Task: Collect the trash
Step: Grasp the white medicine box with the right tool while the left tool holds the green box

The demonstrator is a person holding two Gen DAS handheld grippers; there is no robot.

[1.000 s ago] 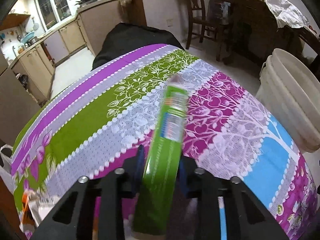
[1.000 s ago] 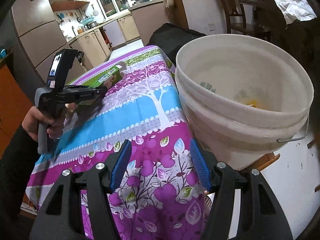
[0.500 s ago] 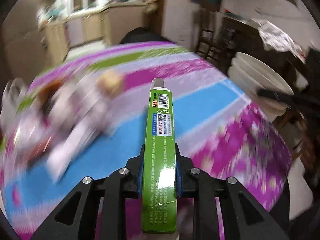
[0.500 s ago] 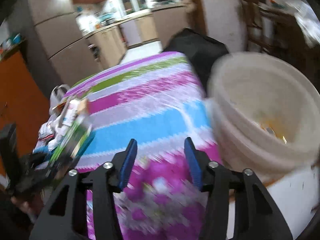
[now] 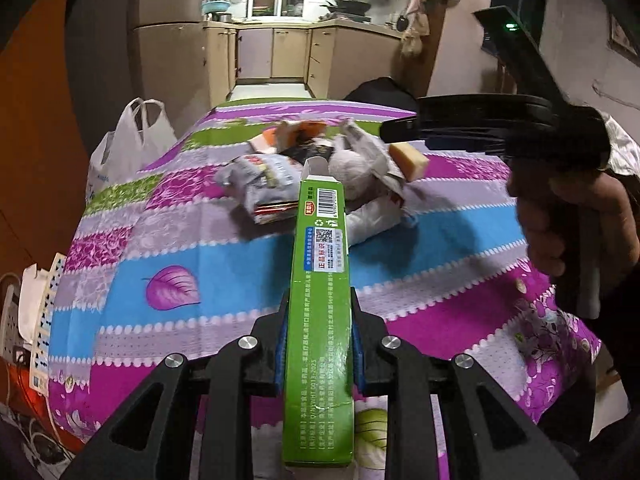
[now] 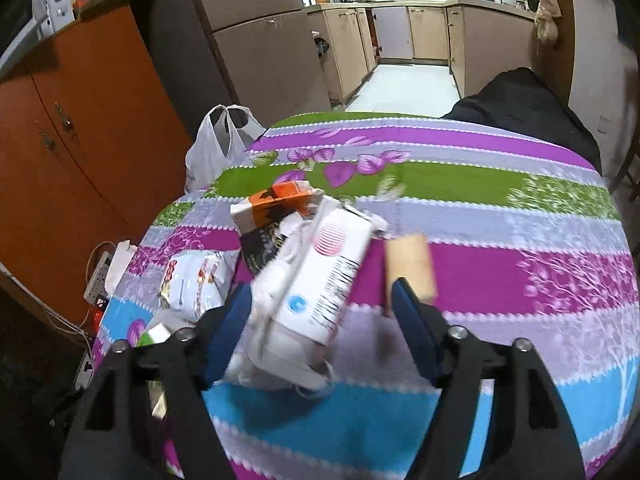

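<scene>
One green box (image 5: 320,300), one plastic bag (image 5: 128,140).

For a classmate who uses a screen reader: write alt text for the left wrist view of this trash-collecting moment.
The left gripper is shut on a long green box, held above a table in a striped floral cloth. Beyond the box lies a pile of crumpled wrappers and cartons, and a hand holding the right gripper reaches in from the right.
</scene>
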